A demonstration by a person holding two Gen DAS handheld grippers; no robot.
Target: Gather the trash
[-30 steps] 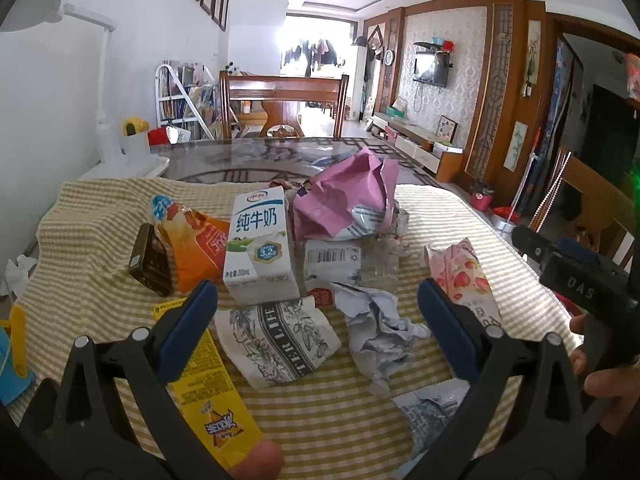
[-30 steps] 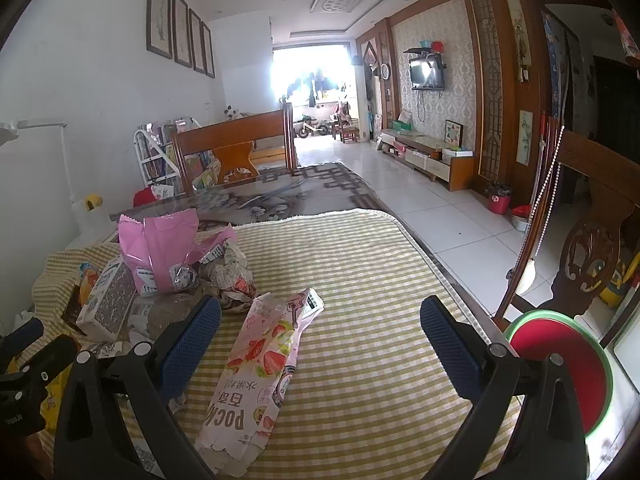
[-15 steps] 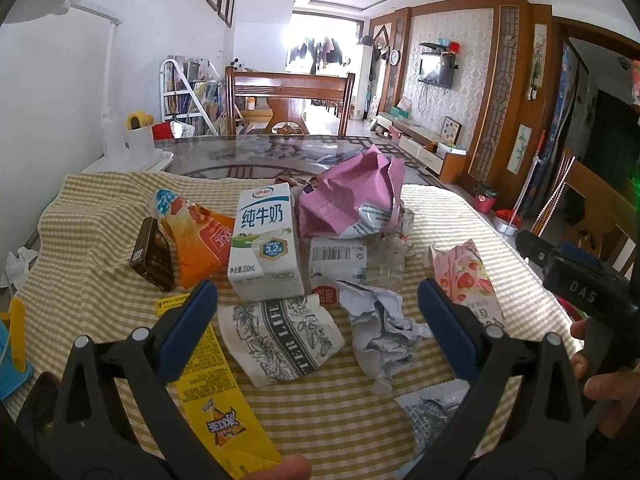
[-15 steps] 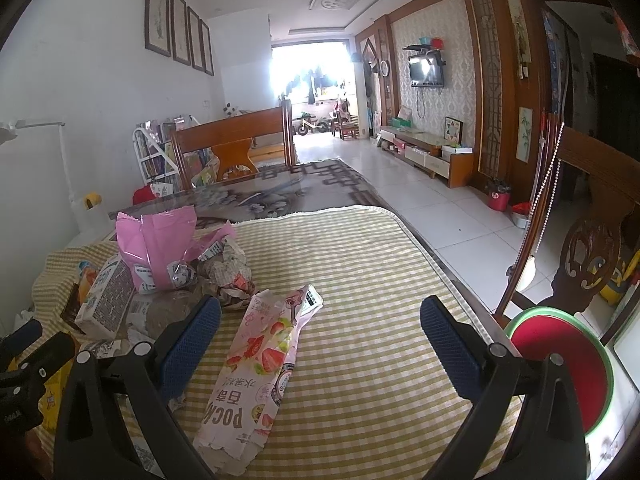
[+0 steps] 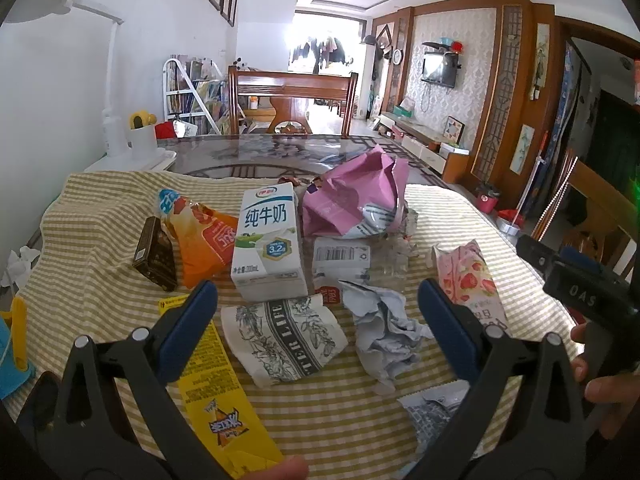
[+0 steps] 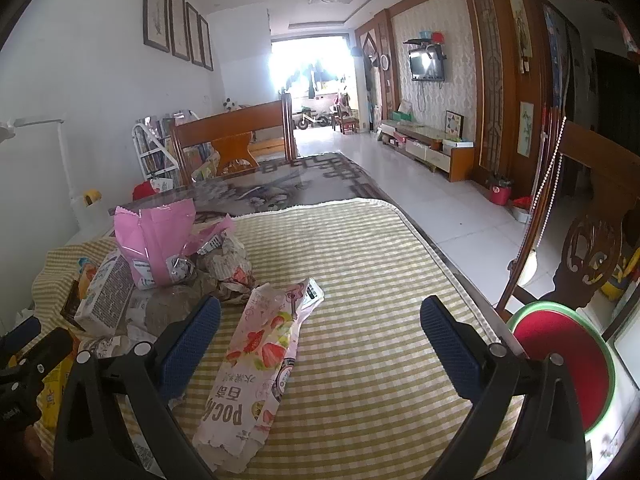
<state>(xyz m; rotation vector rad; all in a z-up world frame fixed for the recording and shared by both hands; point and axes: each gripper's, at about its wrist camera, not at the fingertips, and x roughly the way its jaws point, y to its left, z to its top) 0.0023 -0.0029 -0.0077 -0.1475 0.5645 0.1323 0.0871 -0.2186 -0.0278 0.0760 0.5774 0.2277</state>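
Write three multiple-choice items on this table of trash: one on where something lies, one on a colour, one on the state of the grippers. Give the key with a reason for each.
1. Where does the milk carton stand relative to the orange snack bag, in the left wrist view?
A. to its right
B. to its left
C. on top of it

2. What colour is the big crumpled bag behind the carton?
A. green
B. pink
C. black

3. How do the left gripper and right gripper stand?
A. both shut on trash
B. one open, one shut
C. both open and empty

Key:
1 A, the carton stands upright just right of the orange bag.
2 B, its foil outside is plainly pink.
3 C, each pair of blue pads is spread wide with nothing between.
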